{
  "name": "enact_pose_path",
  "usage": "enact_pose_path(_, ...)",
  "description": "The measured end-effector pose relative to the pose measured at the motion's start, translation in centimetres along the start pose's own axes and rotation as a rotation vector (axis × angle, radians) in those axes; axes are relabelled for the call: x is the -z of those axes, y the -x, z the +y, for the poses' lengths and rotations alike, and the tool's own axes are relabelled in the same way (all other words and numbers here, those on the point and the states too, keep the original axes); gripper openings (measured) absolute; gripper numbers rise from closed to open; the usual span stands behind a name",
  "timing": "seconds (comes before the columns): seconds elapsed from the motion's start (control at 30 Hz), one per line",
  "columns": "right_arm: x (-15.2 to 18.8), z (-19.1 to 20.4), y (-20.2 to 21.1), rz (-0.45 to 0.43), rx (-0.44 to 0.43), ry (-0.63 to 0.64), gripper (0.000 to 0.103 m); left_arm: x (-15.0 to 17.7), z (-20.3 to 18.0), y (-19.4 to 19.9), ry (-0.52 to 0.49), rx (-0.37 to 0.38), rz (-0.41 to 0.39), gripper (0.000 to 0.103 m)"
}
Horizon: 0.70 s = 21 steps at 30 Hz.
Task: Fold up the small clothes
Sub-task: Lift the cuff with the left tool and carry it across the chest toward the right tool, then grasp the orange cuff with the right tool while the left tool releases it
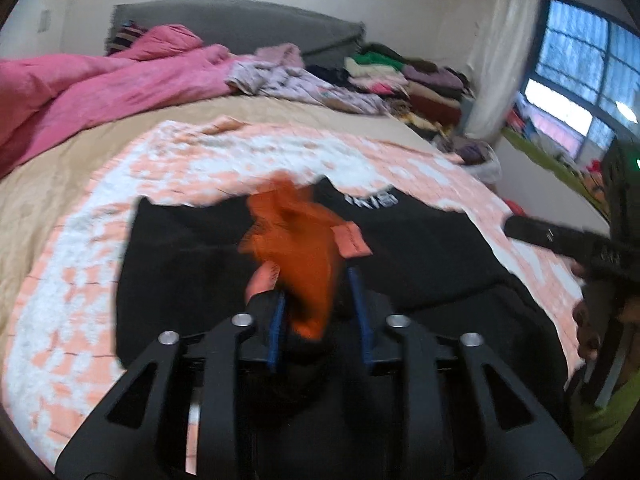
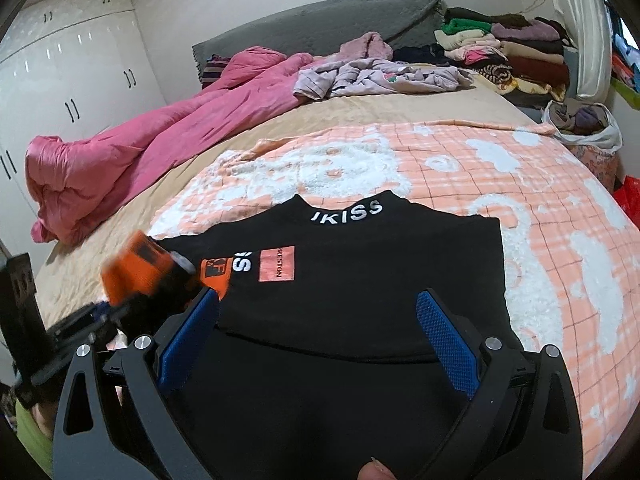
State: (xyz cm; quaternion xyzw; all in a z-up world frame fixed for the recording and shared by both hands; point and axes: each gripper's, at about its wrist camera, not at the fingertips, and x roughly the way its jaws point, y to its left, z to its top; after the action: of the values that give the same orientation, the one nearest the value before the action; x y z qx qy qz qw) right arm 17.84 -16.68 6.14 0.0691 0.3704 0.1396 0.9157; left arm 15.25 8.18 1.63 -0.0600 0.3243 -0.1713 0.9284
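A black top (image 2: 360,280) with white "IKISS" lettering and orange patches lies flat on the peach and white blanket (image 2: 540,208). Its orange sleeve (image 1: 296,248) is lifted over the body of the top (image 1: 420,248). My left gripper (image 1: 316,280) holds that sleeve between its blue pads; it shows in the right wrist view (image 2: 132,276) at the top's left side, blurred. My right gripper (image 2: 320,320) is open and empty above the lower part of the top. It appears at the right edge of the left wrist view (image 1: 560,236).
A pink quilt (image 2: 140,152) lies along the bed's left side. Crumpled lilac clothes (image 2: 380,76) and a stack of folded clothes (image 2: 508,52) sit at the far end by the grey headboard (image 2: 312,24). A bag of clothes (image 2: 584,124) stands beside the bed on the right.
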Motion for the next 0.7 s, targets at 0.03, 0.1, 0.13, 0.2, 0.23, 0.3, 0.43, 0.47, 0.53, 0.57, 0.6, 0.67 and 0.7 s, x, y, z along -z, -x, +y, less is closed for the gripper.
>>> enact_pose_path(0.03,0.0,-0.1,-0.1,0.005,-0.004,-0.007,0.098,0.1,-0.2,0.0,-0.013,-0.005,0.003,0.031)
enact_pose_path(0.1,0.1,-0.1,-0.2,0.015,-0.016,-0.015,0.098,0.1,-0.8,0.2,-0.033,-0.001,0.005,0.040)
enact_pose_path(0.13,0.1,-0.1,-0.3,0.019,-0.019,-0.016,0.098,0.0,-0.7,0.4,-0.029,0.002,0.003,0.041)
enact_pose_path(0.2,0.1,0.2,-0.5,0.026,-0.025,-0.011,0.098,-0.2,-0.5,0.9,-0.017,-0.005,-0.015,0.044)
enact_pose_path(0.23,0.2,0.4,-0.7,0.033,-0.031,-0.005,0.098,-0.4,-0.3,1.1,-0.012,-0.014,-0.022,0.045)
enact_pose_path(0.3,0.4,0.7,-1.1,0.045,-0.038,-0.001,0.098,-0.7,0.7,1.5,0.020,-0.036,-0.035,0.051)
enact_pose_path(0.43,1.3,1.9,-2.9,0.116,-0.092,0.000,0.098,-1.2,2.3,1.8,0.074,-0.085,-0.038,0.054)
enact_pose_path(0.47,1.6,2.2,-3.4,0.135,-0.109,-0.002,0.098,-1.2,2.7,1.7,0.081,-0.128,-0.034,0.059)
enact_pose_path(0.53,2.5,2.9,-4.8,0.192,-0.156,-0.013,0.098,-1.2,3.2,1.7,0.089,-0.171,-0.029,0.065)
enact_pose_path(0.57,2.9,3.2,-5.3,0.211,-0.176,-0.019,0.098,-1.2,3.6,1.6,0.097,-0.191,-0.022,0.066)
enact_pose_path(0.6,3.3,3.5,-5.9,0.230,-0.192,-0.025,0.098,-1.3,4.0,1.5,0.106,-0.204,-0.016,0.067)
enact_pose_path(0.67,4.1,4.2,-7.0,0.263,-0.232,-0.035,0.098,-1.3,4.9,1.5,0.135,-0.222,-0.007,0.072)
enact_pose_path(0.7,4.4,4.5,-7.5,0.268,-0.247,-0.038,0.098,-1.3,5.2,1.5,0.145,-0.226,-0.007,0.073)
